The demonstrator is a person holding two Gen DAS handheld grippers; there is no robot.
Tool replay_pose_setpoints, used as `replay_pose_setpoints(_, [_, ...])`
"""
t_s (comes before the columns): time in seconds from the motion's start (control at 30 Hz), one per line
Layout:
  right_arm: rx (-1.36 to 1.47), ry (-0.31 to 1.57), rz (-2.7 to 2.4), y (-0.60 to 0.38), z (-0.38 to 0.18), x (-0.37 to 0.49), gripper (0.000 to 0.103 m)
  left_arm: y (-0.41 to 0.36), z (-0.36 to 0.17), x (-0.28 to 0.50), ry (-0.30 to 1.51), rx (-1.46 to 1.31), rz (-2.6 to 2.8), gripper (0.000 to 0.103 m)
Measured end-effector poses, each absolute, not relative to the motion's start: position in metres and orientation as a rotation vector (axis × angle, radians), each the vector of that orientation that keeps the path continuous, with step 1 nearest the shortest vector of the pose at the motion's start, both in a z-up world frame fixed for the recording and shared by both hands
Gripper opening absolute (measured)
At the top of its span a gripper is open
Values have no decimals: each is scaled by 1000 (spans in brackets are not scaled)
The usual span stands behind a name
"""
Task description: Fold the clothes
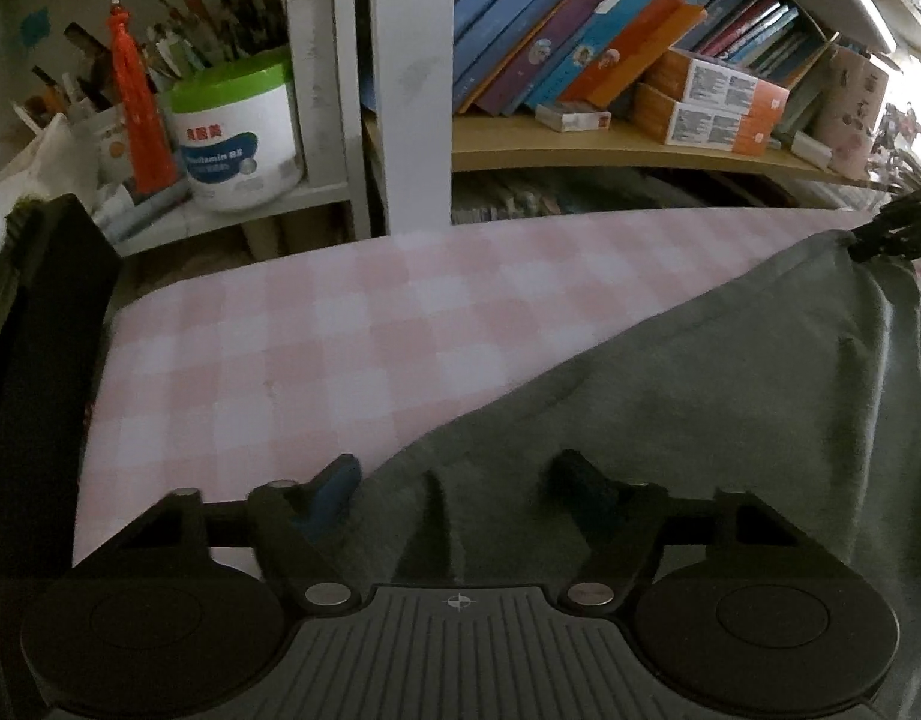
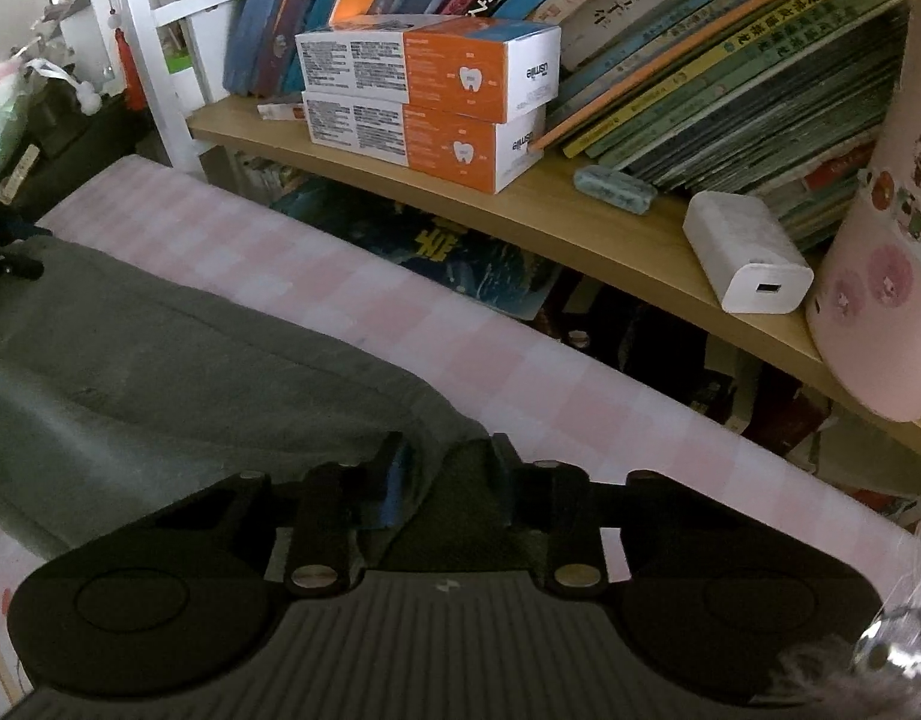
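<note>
A grey garment [image 1: 700, 396] lies on a pink checked table top [image 1: 316, 324]. My left gripper [image 1: 454, 474] is open, its fingers wide apart over the garment's near left edge, and a small fold of cloth stands between them. The garment also shows in the right wrist view [image 2: 160, 372], spread to the left. My right gripper [image 2: 445, 450] is nearly closed on the garment's right corner, with cloth bunched between the jaws. The right gripper's tip shows far right in the left wrist view [image 1: 892, 228], on the garment's far corner.
A wooden bookshelf [image 2: 520, 204] with leaning books, two orange and white boxes [image 2: 424, 102] and a white charger [image 2: 748, 252] runs behind the table. A white tub with a green lid [image 1: 238, 126] and a red tassel [image 1: 142, 114] stand at the left. A pink container [image 2: 880, 252] is at the right.
</note>
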State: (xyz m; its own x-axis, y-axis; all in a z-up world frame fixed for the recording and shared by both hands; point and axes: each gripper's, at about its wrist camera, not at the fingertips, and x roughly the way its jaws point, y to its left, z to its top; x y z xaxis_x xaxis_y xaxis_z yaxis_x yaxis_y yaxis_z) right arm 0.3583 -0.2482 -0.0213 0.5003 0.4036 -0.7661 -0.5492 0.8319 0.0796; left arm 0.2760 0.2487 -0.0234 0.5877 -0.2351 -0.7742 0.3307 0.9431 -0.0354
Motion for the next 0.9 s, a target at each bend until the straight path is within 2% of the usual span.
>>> replay_pose_setpoints(0.1, [-223, 841, 573, -244, -21, 352, 22, 243, -22, 271, 881, 125, -336, 45])
replay_pose_setpoints(0.23, [-277, 809, 561, -238, -21, 345, 20, 239, -21, 265, 867, 133, -321, 35])
replay_pose_setpoints(0.57, [-337, 785, 544, -232, -21, 338, 19, 231, -20, 259, 843, 181, -298, 28])
replay_pose_setpoints(0.6, [-347, 775, 535, -230, -20, 336, 19, 229, -20, 258, 839, 192, -292, 25])
replay_pose_setpoints(0.7, [-369, 720, 478, -226, -17, 327, 17, 219, -17, 251, 808, 268, -271, 19])
replay_pose_setpoints(0.9, [-248, 569, 335, -227, 0, 304, 16, 214, 3, 238, 700, 300, -201, 17])
